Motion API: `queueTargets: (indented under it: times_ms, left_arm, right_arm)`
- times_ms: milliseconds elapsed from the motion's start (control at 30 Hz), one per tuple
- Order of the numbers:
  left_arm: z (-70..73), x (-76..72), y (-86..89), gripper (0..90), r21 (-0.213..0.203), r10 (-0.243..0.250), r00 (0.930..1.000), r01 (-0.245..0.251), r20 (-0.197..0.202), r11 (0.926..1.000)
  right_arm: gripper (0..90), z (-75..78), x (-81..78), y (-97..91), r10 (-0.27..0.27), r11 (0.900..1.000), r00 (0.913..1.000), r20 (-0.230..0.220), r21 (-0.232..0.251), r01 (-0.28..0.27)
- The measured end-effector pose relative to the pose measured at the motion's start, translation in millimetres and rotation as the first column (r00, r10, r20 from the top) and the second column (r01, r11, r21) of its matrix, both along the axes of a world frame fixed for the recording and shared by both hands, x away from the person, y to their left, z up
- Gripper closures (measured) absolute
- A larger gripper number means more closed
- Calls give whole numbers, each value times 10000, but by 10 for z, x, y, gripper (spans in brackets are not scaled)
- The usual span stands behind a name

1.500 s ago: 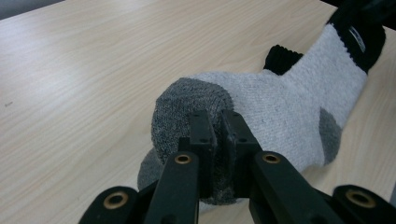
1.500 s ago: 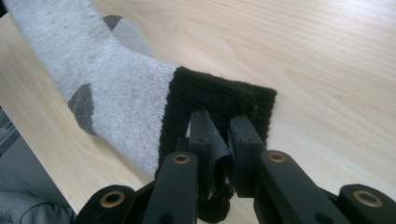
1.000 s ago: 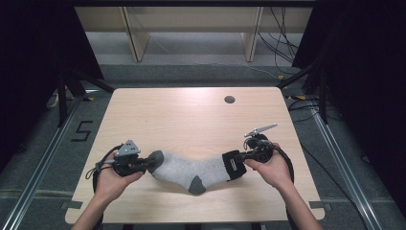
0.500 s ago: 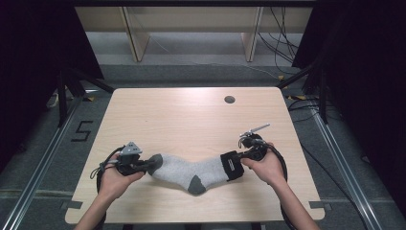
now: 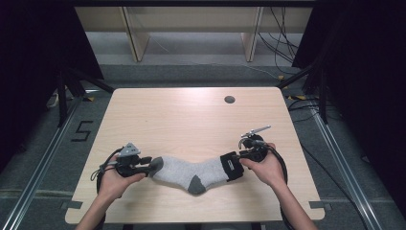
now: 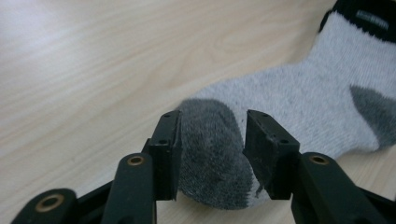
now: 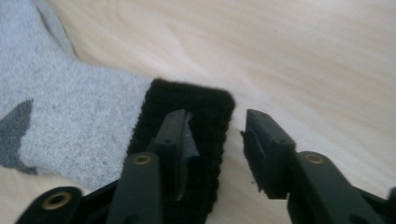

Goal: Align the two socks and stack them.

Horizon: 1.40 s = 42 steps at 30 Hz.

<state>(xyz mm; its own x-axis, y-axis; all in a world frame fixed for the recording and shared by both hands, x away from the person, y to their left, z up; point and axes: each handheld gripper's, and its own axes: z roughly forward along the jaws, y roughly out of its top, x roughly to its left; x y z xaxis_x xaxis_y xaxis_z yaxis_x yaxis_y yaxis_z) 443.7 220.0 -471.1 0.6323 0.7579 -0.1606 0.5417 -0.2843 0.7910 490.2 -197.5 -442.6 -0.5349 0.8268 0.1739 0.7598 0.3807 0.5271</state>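
A grey sock [image 5: 191, 170] with a dark toe, dark heel and black cuff lies flat near the table's front edge. My left gripper [image 5: 154, 163] is at its toe end. In the left gripper view the jaws [image 6: 212, 140] have just been opening, and the dark toe [image 6: 205, 116] sits loosely between them. My right gripper [image 5: 231, 167] is at the cuff end. Its jaws [image 7: 215, 140] have just been opening too. One jaw rests over the black cuff [image 7: 205, 102] and the other stands off it above bare wood.
The light wooden table [image 5: 191, 115] has a round cable hole [image 5: 229, 99] at the back right. Beyond its far edge are wooden shelf legs [image 5: 136, 43] and cables on the floor. A "5" mark [image 5: 81, 130] is on the floor at the left.
Both grippers were shut on the sock's ends and now stand open. The left hand has sunk a little toward the table. The sock rests flat in the same place.
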Motion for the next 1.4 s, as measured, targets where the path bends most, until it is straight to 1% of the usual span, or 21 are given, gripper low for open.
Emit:
queueTargets:
  times_ms: [100, 167, 200, 267, 400, 467, 533, 633, 767, 833, 867, 933, 1000, 1033, 1067, 1167, 1200, 1267, 1333, 1367, 1400]
  left_arm:
    - [77, -38, 7, 594, -185, 186, 9983, -176, 556, 9997]
    - [104, -57, -13, 683, -265, 105, 9974, -86, 710, 9996]
    - [101, -65, -35, 730, -246, 22, 9973, -4, 730, 9997]
    - [73, -59, -82, 782, -4, -265, 9983, 265, 527, 9996]
    - [-28, -1, -127, 819, 699, -399, 9991, 386, 165, 9968]
    - [-75, 30, -130, 821, 791, -295, 9995, 300, -82, 9964]
    - [-109, 57, -132, 814, 989, -241, 9995, 262, -218, 9948]
    - [-151, 101, -120, 797, 1268, -274, 9981, 342, -548, 9913]
    - [-189, 144, -114, 802, 1183, -62, 9986, 125, -533, 9929]
    - [-175, 147, -119, 797, 1285, -20, 9985, 91, -553, 9917]
    - [-164, 138, -129, 785, 1309, 105, 9989, -44, -462, 9914]
    - [-114, 114, -121, 705, 1245, 164, 9991, -114, -394, 9922]
    - [-52, 64, -123, 594, 785, 380, 9992, -372, -84, 9962]
    - [-14, 30, -121, 568, 657, 242, 9997, -243, 29, 9975]
    - [20, -6, -127, 554, 571, 35, 9998, -45, 172, 9984]
    - [73, -127, -184, 493, 352, -412, 9981, 396, 453, 9986]
    - [80, -163, -201, 480, 350, -723, 9965, 709, 412, 9969]
    - [58, -195, -237, 453, 289, -884, 9955, 874, 352, 9958]
    - [7, -194, -259, 459, 601, -1005, 9946, 988, 258, 9933]
    - [-27, -191, -288, 471, 595, -859, 9962, 849, 152, 9946]
    - [-52, -175, -288, 481, 951, -958, 9954, 948, 68, 9909]
  right_arm:
    - [578, 111, -48, -28, 37, 10000, 9977, 682, -2, -37]
    - [650, 159, -79, 0, -349, 9992, 9952, 918, 225, 330]
    - [701, 190, -82, -6, -138, 9999, 9953, 957, -5, 140]
    - [775, 197, -85, 30, -148, 9996, 9966, 808, 237, 129]
    - [806, 90, -53, 112, 110, 9995, 9981, 611, -306, -91]
    - [805, 2, -32, 130, 65, 9986, 9981, 612, -531, -32]
    - [805, -56, -20, 127, -11, 9972, 9983, 576, -744, 54]
    - [805, -128, -13, 113, -173, 9972, 9975, 679, -718, 221]
    - [807, -184, -36, 115, -293, 9960, 9957, 879, -818, 365]
    - [799, -184, -54, 101, -131, 9963, 9951, 983, -828, 213]
    - [784, -181, -62, 104, -271, 9966, 9948, 982, -746, 345]
    - [718, -148, -88, 83, -307, 9972, 9931, 1135, -639, 381]
    - [678, -78, -151, 77, -443, 9985, 9896, 1368, -266, 484]
    - [673, -22, -202, 77, -556, 9983, 9906, 1253, -113, 575]
    - [671, 0, -228, 62, -439, 9989, 9847, 1688, -57, 456]
    - [666, 60, -368, 63, -55, 9998, 9848, 1737, -172, 86]
    - [663, 43, -383, 64, 243, 9994, 9815, 1899, -301, -189]
    - [652, 11, -461, 97, 591, 9973, 9838, 1695, -536, -507]
    - [633, -39, -508, 134, 904, 9933, 9839, 1545, -858, -778]
    - [625, -63, -529, 154, 859, 9922, 9855, 1464, -1018, -713]
    - [617, -92, -529, 165, 965, 9893, 9830, 1559, -1233, -776]
